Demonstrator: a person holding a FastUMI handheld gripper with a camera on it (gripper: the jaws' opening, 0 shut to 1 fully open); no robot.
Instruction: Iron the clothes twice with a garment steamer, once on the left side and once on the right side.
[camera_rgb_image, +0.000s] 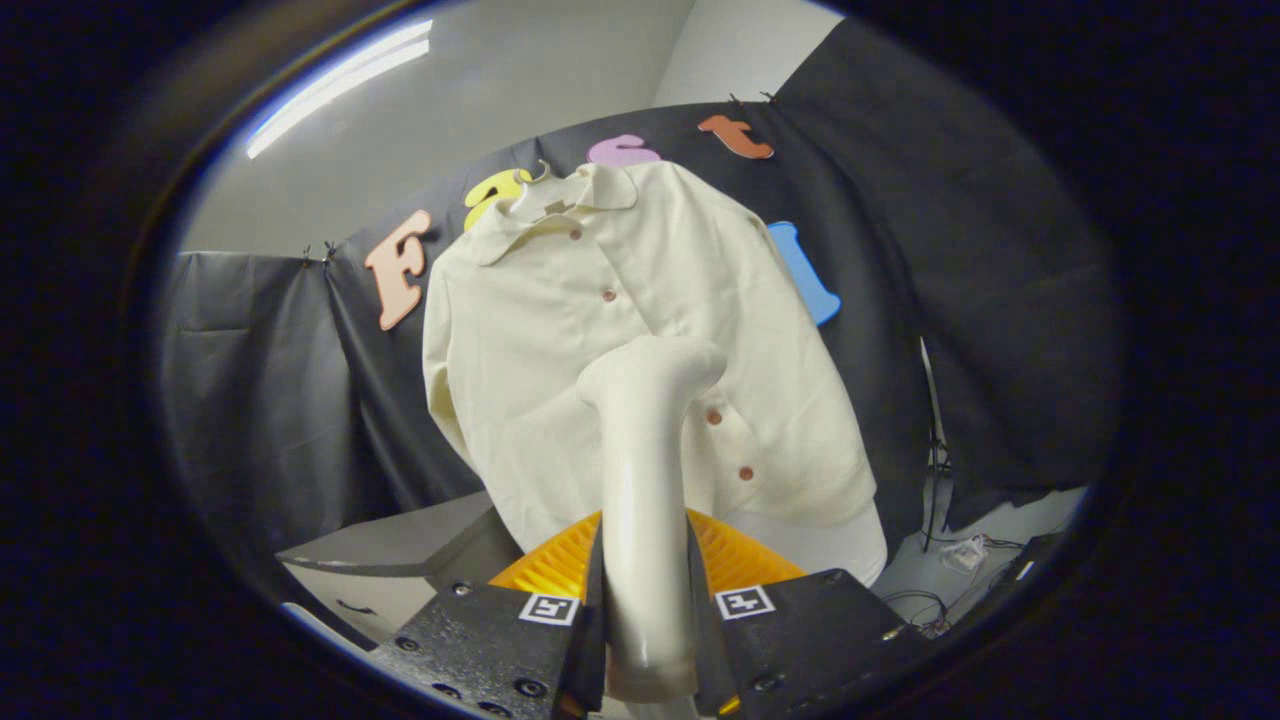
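A cream button-up shirt (560, 330) hangs on a hanger (527, 190) against the black booth wall, its front with reddish buttons facing me. My gripper (645, 590) is shut on the handle of a cream garment steamer (645, 470), both fingers pressing its sides. The steamer rises from between the fingers and its head (660, 370) bends right, lying over the shirt's button line at mid height. Whether the head touches the cloth I cannot tell. The shirt's lower middle is hidden behind the steamer.
A grey table or box (400, 545) sits low to the left of the shirt. Cables and a small white device (960, 555) lie on the floor to the right. Black cloth (260, 380) closes the booth behind and to both sides.
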